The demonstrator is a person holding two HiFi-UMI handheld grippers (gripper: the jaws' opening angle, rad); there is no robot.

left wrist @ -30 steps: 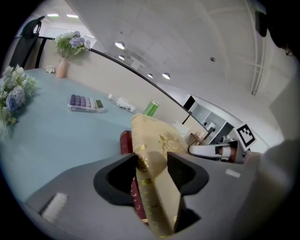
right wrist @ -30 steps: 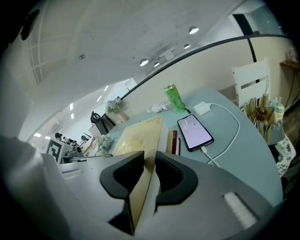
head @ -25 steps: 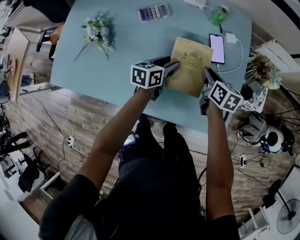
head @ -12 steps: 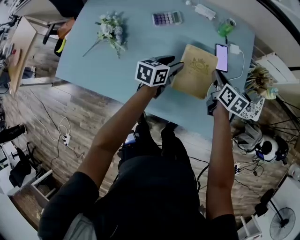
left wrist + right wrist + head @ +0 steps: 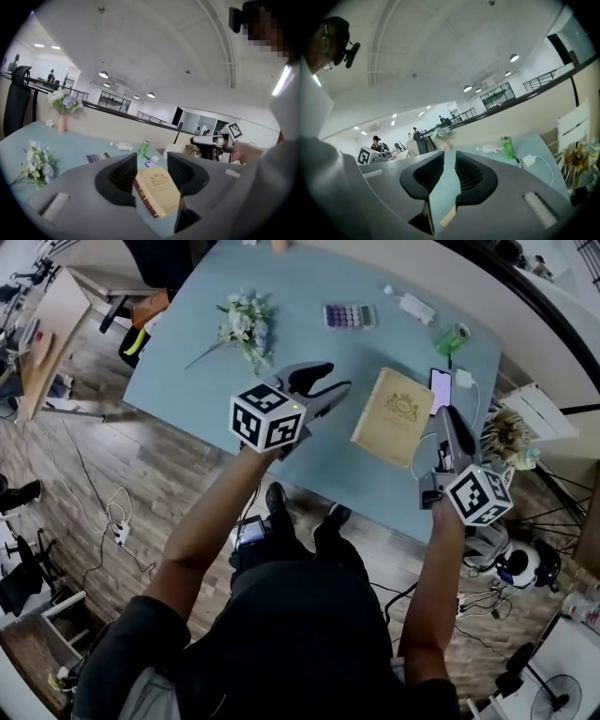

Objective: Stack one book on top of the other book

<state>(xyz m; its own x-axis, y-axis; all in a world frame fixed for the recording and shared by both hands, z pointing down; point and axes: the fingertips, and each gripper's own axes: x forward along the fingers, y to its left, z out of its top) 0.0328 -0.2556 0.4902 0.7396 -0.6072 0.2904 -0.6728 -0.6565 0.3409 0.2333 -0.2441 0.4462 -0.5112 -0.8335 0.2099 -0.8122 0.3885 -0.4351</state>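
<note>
A pale blue table point(image 5: 192, 371) is seen from above, with a spray of white flowers point(image 5: 246, 324) lying towards its left side.

Right of the flowers, the left gripper point(image 5: 338, 378) hovers above the table and points to the right. Its jaws are spread wide with nothing between them. In its own view they frame the book, which lies farther off and is not touched.

The tan book point(image 5: 394, 416) lies flat near the table's front right edge, between the two grippers. Its long axis runs from the near edge towards the far edge, leaning a little to the right at the far end. Only one cover shows from above. A dark red band along its side may be a second book underneath, but that cannot be told.

A phone point(image 5: 441, 388) lies just beside the book's far right corner.

The right gripper point(image 5: 448, 418) points away from the person, just beside the book's right long edge. Its jaws stand a narrow gap apart and hold nothing. It appears to be the nearer gripper, and the book lies to the left of its tips.
</note>
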